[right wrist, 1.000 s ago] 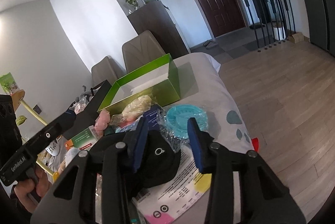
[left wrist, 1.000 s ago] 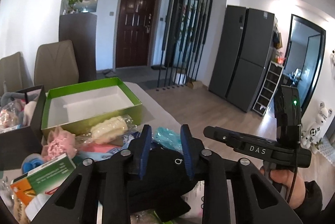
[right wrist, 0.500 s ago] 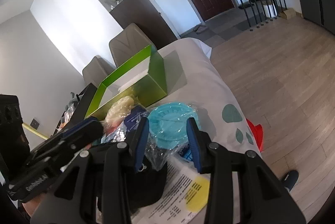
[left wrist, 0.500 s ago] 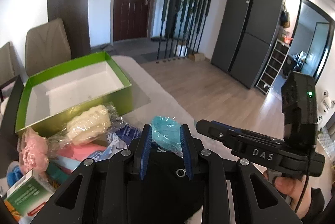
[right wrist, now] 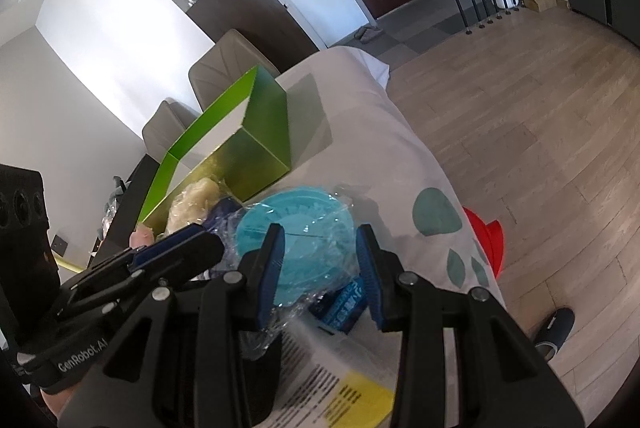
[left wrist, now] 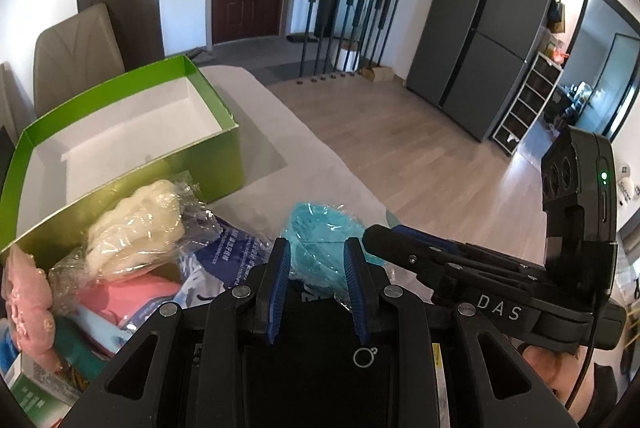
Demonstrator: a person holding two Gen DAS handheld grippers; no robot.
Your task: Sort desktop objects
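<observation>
A teal dish in clear plastic wrap (left wrist: 320, 228) (right wrist: 296, 240) lies on the white tablecloth in front of both grippers. My left gripper (left wrist: 316, 248) hangs over a black cap (left wrist: 320, 348); its blue pads stand a little apart with nothing between them. My right gripper (right wrist: 320, 240) is open too, and the wrapped dish shows in the gap just past its tips, not pressed. The two grippers sit side by side: the right one (left wrist: 400, 240) is at the left one's right, and the left one (right wrist: 192, 244) shows in the right wrist view. An open green box (left wrist: 120, 131) (right wrist: 260, 155) stands behind the pile.
A wrapped cream lump (left wrist: 136, 224), a pink soft toy (left wrist: 24, 300), a blue-and-white packet (left wrist: 224, 256) and a small green carton (left wrist: 32, 400) crowd the left. A printed leaflet (right wrist: 340, 380) lies under my right gripper. The table edge drops to the right, above a red stool (right wrist: 484, 240).
Both grippers have moved forward and tipped down toward the teal dish. The black cap has slid back beneath them. Their openings look the same.
</observation>
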